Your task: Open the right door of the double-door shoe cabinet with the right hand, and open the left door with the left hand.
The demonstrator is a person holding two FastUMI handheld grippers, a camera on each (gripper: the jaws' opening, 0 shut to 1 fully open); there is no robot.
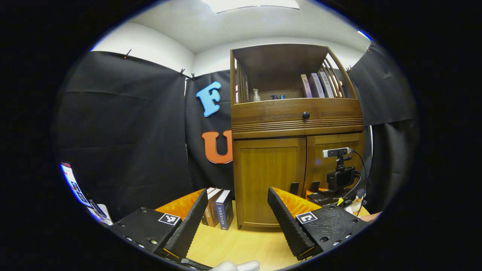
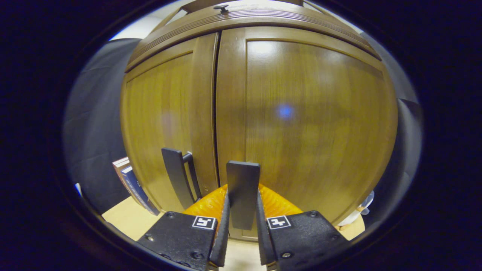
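The wooden shoe cabinet stands on the table with both doors closed. In the left gripper view its left door is straight ahead, and my left gripper is open a short way in front of it, holding nothing. Farther off, the right gripper with its camera sits low at the right door. In the right gripper view my right gripper is shut on the right door handle, a dark upright bar on the right door. The left door handle stands free on the left door.
A few books stand on the light wooden table against the cabinet's left side, also seen as books. Above the doors are a drawer knob and an open shelf with bottles and books. A white-gloved hand shows at the bottom.
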